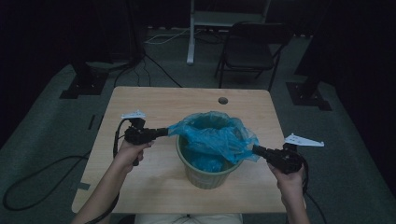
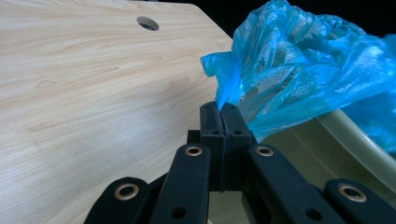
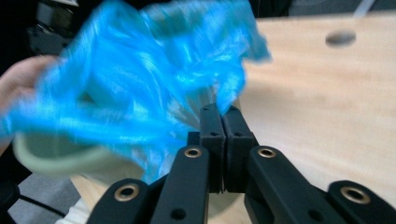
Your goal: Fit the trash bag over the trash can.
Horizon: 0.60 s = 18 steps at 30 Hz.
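We see a light wooden desk [image 1: 154, 100] in the middle of the high view, with a round cable hole [image 1: 222, 100] near its far edge. Around it the room is dim: grey floor, a black folding chair [image 1: 252, 46] at upper centre, the white leg of a stand [image 1: 191, 32] just left of the chair, dark stand bases at the left and right edges, and black cables trailing over the floor at lower left.

At the centre of the desk stands a pale green waste bin [image 1: 208, 175] lined with a blue plastic bag [image 1: 212, 135], whose mouth is stretched to either side above the rim.

Much is hard to read. The room's back is nearly black. The bin's inside is covered by crumpled plastic, so we cannot tell what lies in it. In the right gripper view the bag is smeared by motion blur, and a hand at the left edge is cut off. The person's forearms are cut off at the bottom of the high view.

The left gripper [image 1: 164, 131], left of the bin, has its jaws pressed together on a corner of the bag's edge; the left gripper view shows the film rising from between the pads [image 2: 211, 119]. The right gripper [image 1: 256, 150], at the bin's right, also has its jaws closed tight, pinching the bag's opposite edge, as far as the blur allows.
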{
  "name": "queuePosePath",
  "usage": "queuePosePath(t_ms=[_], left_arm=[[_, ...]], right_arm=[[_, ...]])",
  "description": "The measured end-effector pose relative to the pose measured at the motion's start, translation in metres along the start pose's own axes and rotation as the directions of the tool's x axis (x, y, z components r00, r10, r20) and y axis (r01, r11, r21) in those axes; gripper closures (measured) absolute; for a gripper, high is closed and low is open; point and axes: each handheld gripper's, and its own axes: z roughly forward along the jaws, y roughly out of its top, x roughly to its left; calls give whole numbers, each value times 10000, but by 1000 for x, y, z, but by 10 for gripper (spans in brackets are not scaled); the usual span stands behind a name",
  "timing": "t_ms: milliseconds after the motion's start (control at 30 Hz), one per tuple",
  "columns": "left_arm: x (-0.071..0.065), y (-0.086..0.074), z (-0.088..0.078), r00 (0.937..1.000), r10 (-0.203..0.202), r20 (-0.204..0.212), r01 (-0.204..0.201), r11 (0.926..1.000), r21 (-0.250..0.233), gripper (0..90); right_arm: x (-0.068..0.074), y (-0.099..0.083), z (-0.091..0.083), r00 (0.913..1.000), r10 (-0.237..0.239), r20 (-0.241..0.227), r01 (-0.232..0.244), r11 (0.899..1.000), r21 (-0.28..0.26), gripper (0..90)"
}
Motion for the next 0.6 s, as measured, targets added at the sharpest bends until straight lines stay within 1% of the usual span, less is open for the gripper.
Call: queuePosePath(t_ms=[67,133,233,333,367,400,433,467,500,533,567,600], left_arm=[[0,-1,1,10000,-4,9,4,10000,55,900],[0,-2,2,10000,15,35,-15,9999,102,900],[-1,-5,4,9998,36,175,-40,9998,207,900],[-1,-7,5,9986,-64,534,58,9999,117,900],[-2,-7,5,9974,-64,718,62,10000,34,900],[-3,-7,4,9963,-59,859,61,10000,-17,900],[-5,-7,4,9964,-2,843,3,10000,-14,900],[-6,-7,4,9959,41,899,-39,10000,-18,900],[-7,-7,4,9953,64,965,-64,10000,-2,900],[-7,-7,4,9952,73,972,-72,10000,-10,900],[-8,-8,4,9943,45,1065,-42,10000,-32,900],[-8,-8,4,9922,-10,1249,24,9999,-113,900]], right_arm=[[-10,-12,6,9989,456,-108,-452,9986,282,897],[-14,-23,15,9979,628,-179,-613,9954,737,897],[-18,-36,28,9953,905,-336,-864,9903,1091,897],[-22,-47,41,9910,1220,-555,-1143,9855,1253,897],[-23,-50,46,9895,1304,-619,-1216,9841,1295,896],[-23,-52,49,9885,1366,-642,-1267,9820,1398,896],[-23,-52,52,9899,1290,-589,-1188,9811,1526,896],[-23,-52,52,9899,1290,-589,-1188,9811,1526,896],[-24,-52,52,9930,1145,-287,-1089,9824,1521,896],[-24,-52,52,9930,1145,-287,-1089,9824,1521,896],[-24,-53,52,9921,1208,-324,-1146,9818,1514,896],[-26,-56,55,9905,1313,-410,-1227,9781,1683,895]])
